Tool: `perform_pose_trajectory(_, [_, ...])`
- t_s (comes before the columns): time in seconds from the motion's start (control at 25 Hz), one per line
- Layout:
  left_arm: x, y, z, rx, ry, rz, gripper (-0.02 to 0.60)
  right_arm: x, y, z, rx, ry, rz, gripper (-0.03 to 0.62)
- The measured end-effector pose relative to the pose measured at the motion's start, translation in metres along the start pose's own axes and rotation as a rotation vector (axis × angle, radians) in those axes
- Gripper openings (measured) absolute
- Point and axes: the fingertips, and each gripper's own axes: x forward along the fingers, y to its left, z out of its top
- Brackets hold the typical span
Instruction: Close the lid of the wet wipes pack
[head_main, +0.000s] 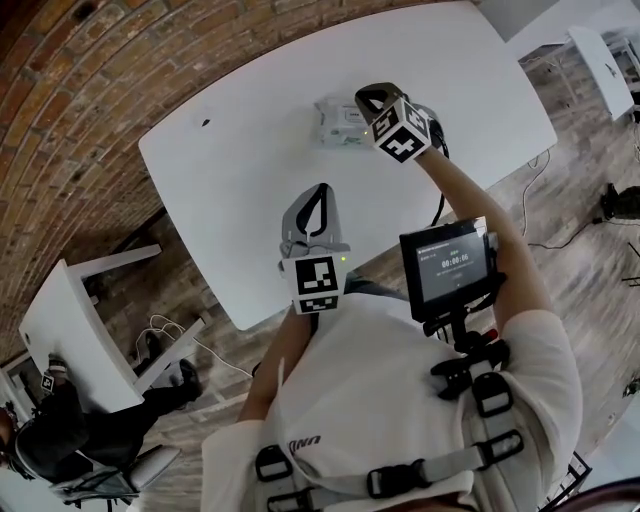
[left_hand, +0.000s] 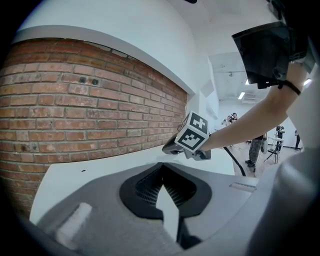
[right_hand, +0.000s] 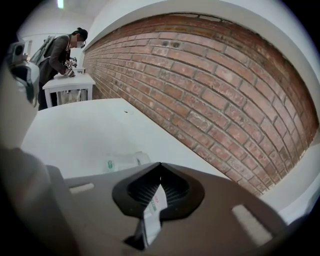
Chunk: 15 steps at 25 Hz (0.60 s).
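- The left tool (head_main: 320, 190) sits at the centre of the head view and points toward the top of the frame. Its marker cube (head_main: 318, 285) is at the end nearest the body. In the left gripper view the jaw tips meet, closed against each other.
- The left forearm (head_main: 272, 368) rises from lower centre-left, bent in close to the torso.
- The right tool (head_main: 362, 98) is at upper centre, reached farther out and angled toward the upper left. In the right gripper view its jaw tips are likewise pressed together.
- The right forearm (head_main: 478, 200) is bare and stretches from the right of the frame up to that tool.
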Motion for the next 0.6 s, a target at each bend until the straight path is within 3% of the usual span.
perform_pose_trajectory(0.6, [0.008, 0.001, -0.002, -0.012, 0.003, -0.007, 0.003, 0.002, 0.043, -0.027, -0.008, 0.024, 0.041, 0.006])
